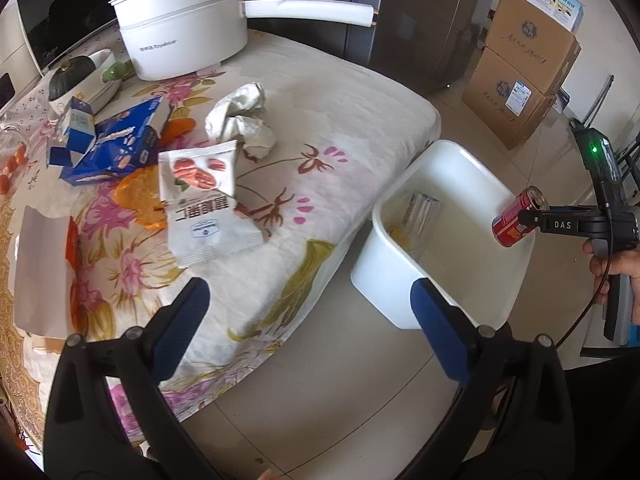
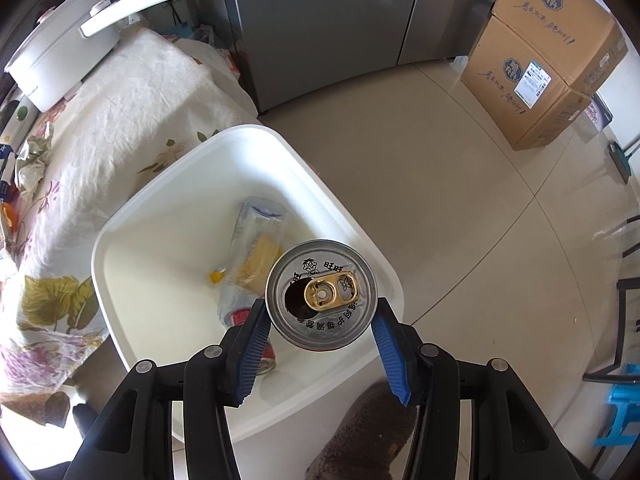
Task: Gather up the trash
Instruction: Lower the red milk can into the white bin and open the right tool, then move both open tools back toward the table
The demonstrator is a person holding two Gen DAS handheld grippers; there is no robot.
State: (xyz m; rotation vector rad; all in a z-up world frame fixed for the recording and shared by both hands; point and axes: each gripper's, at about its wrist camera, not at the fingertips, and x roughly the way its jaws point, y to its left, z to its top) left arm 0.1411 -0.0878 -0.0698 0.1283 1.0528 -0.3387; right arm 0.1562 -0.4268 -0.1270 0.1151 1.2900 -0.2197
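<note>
While the right gripper [image 2: 322, 322] clamps its blue ribbed pads on a red drink can [image 2: 322, 294] held over the white plastic bin [image 1: 404, 192], the left gripper [image 1: 308, 320] hangs with jaws wide apart and nothing between them, above the edge of the floral-clothed table [image 1: 340, 120]. Litter there includes a white snack pouch [image 1: 206, 204], crumpled paper [image 1: 242, 118] and a blue carton [image 1: 120, 144], before a white pot [image 1: 184, 36]. Only the right wrist view shows the can's opened silver top, gold tab and a clear plastic bottle [image 2: 256, 240] lying in the bin.
</note>
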